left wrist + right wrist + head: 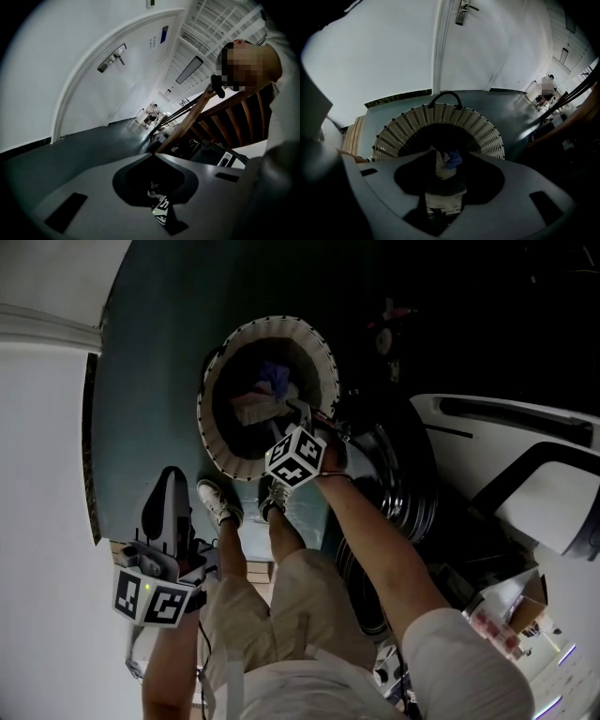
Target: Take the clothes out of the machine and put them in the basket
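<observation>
At upper centre of the head view, the basket (323, 351) stands on the dark floor (150, 381), left of the machine (487, 442). Pale and blue clothes (261, 405) lie inside it. The right gripper (448, 154) hangs over the basket's lower rim, jaws partly spread above the clothes, pinching nothing. At lower left, the left gripper (151, 155) has its jaws pressed together, empty.

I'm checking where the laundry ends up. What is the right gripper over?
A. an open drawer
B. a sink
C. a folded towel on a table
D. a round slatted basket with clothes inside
D: in the head view the right gripper points down over the round basket, with clothes lying in it. The right gripper view shows the same basket below its jaws.
</observation>
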### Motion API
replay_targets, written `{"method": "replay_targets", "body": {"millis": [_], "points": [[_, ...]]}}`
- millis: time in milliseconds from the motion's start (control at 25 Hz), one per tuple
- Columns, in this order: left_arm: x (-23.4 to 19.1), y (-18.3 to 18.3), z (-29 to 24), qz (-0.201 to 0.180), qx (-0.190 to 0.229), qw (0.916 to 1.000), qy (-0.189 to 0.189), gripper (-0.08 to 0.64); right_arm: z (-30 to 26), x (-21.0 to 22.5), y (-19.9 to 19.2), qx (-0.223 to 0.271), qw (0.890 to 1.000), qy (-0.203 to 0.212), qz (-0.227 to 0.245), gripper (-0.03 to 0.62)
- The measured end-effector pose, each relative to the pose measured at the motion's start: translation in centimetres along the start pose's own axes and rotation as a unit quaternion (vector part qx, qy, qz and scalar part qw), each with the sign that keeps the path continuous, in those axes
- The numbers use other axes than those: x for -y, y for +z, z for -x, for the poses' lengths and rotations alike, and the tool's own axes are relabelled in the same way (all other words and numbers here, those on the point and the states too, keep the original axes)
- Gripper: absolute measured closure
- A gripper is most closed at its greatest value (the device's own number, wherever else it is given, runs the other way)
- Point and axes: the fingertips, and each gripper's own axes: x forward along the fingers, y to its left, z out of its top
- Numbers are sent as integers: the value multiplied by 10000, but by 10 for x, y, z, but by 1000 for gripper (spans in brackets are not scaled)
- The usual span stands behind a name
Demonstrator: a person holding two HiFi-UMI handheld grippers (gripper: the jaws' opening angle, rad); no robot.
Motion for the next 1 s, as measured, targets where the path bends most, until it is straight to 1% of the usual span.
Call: {"method": "replay_targets", "body": {"millis": [80, 240, 360, 440, 640, 880, 1000], "points": [[3, 6, 5, -19, 5, 10000, -28, 545, 15, -1, 8, 101, 9999, -21, 21, 469], [10, 29, 10, -145, 137, 9998, -74, 546, 49, 13, 33, 358, 9993, -83, -70, 579], [24, 51, 19, -259, 294, 9991, -140, 546, 80, 20, 52, 611, 9974, 151, -347, 581], [35, 66, 25, -326, 363, 9986, -210, 546, 108, 25, 64, 794, 9955, 175, -491, 581], [58, 107, 42, -440, 561, 9970, -292, 546, 192, 46, 100, 1349, 9895, -64, -520, 581], [94, 148, 59, -544, 806, 9944, -420, 546, 293, 80, 123, 1953, 9749, -433, -973, 581], [116, 169, 64, -622, 944, 9920, -565, 545, 336, 90, 135, 2204, 9688, -587, -974, 581]]}}
